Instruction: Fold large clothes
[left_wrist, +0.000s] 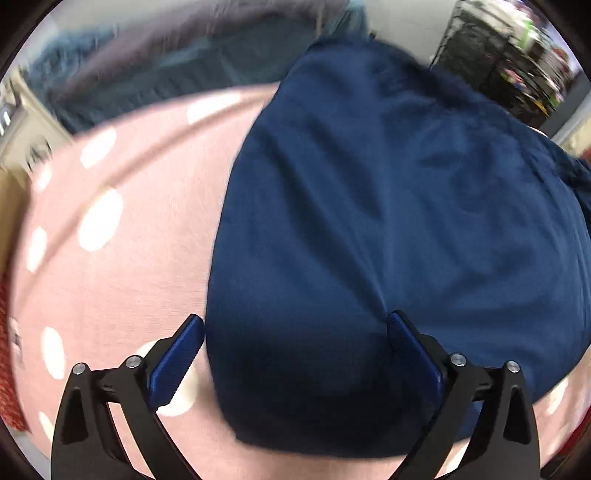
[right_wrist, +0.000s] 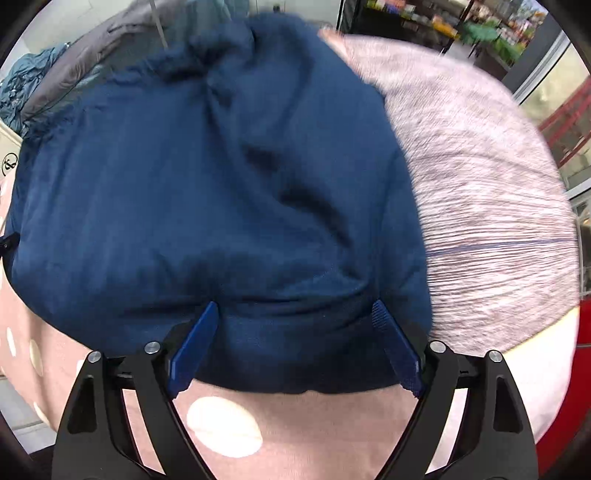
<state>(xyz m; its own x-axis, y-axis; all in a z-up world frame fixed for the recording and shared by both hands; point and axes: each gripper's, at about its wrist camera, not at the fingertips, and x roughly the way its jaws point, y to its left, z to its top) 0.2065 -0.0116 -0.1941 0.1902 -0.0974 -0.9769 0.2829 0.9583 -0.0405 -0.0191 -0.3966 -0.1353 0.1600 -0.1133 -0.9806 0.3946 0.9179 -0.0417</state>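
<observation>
Navy garment (left_wrist: 369, 221), a big soft thing, lies spread over a pink sheet with white spots (left_wrist: 110, 258); the surface under it looks like a bed, though I can't be sure. It reads as thick and a little plush, with shallow rolling creases rather than sharp ones, so I'd judge it limp, fairly light for its bulk, and not at all fragile. Cloth like this will sag and trail from wherever it is pinched, and several layers together make a fat bite.

Left tongs (left_wrist: 295, 328) stand wide, pointing almost straight down, straddling the garment's near left edge: one blue pad is over the pink sheet just outside the edge, the other over the cloth. Nothing is pinched. Right tongs (right_wrist: 295, 314) are also wide and look down on the near hem, where a stitched seam runs across between the pads; the tips seem to be at the fabric, but I see no grip. Beside the garment on that side lies a pale ribbed lilac cloth (right_wrist: 480, 184), touching or just under its edge.

Best hold, I'd say, is at the two near corners along that seamed hem, where the edge is firmest, taking all layers at once.
</observation>
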